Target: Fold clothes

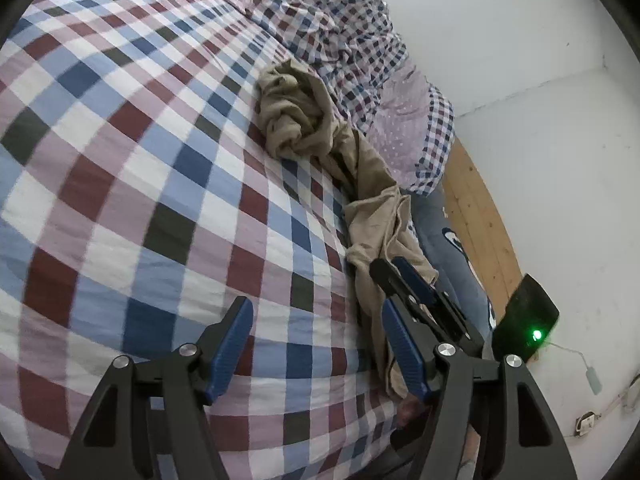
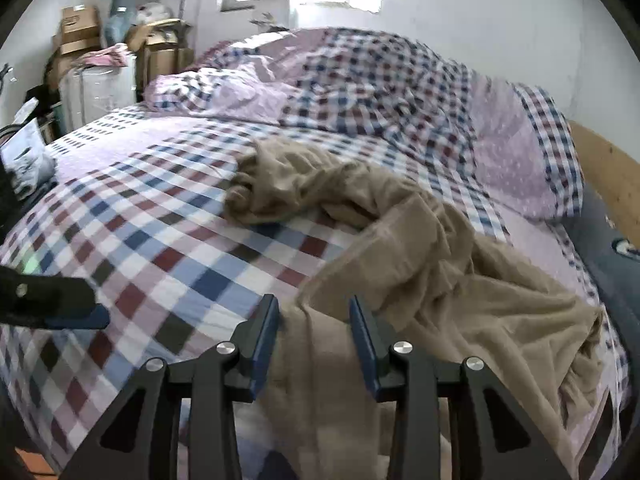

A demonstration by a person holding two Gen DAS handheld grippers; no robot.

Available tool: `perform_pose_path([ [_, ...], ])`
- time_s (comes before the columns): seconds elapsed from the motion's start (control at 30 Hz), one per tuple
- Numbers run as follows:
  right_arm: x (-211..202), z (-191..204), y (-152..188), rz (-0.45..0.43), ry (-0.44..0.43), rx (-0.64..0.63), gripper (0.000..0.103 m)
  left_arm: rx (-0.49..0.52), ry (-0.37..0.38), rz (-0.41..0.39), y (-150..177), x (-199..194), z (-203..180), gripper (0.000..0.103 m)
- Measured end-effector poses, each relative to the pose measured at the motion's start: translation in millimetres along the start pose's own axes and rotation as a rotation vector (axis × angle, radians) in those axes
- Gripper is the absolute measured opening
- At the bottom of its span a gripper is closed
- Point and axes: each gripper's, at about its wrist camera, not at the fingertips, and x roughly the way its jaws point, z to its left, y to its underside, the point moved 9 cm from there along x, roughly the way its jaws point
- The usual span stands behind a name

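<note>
Right wrist view is showing the bed stretching ahead of the tongs, with the tan garment lying crumpled from just between the right tongs, spread apart, onward. The left tongs, also apart, are hovering beside it. Pinching one hem edge cleanly looks wise; the rumpled quilt beyond is crowding the spreading room.

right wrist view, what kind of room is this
Most likely a bedroom at home: a bed with a checked sheet, a rumpled duvet at its head, and cardboard boxes stacked in the far corner. A crumpled beige garment lies on the bed.
</note>
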Motion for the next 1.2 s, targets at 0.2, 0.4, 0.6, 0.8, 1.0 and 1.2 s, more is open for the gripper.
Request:
perform_pose_path([
  [0.2, -7.0, -42.5, -6.8, -0.029, -0.028, 0.168, 0.038, -0.008, 0.006, 0.007, -0.9, 10.0, -0.9, 0.071],
  [0.4, -0.9, -72.8, -10.9, -0.012, 0.013, 0.282, 0.028, 0.001, 0.01, 0.014, -0.1, 12.2, 0.8, 0.071],
  [0.6, 0.9, -56.2, -15.2, -0.013, -0.07, 0.262, 0.027, 0.007, 0.018, 0.02, 1.5, 11.5, 0.2, 0.071],
  [0.8, 6.4, -26.3, -13.9, 0.003, -0.071, 0.142, 0.027, 0.029, 0.05, 0.029, 4.8, 7.0, -9.3, 0.071],
  [1.0, -4.9, -10.1, -18.1, -0.032, -0.134, 0.109, 0.004, 0.026, 0.196, 0.007, -2.2, -7.2, -30.2, 0.071],
  [1.2, -54.3, 79.5, -20.3, -0.124, -0.488, -0.12, 0.004, -0.002, 0.318, -0.057, -24.1, -34.1, -39.4, 0.071],
])
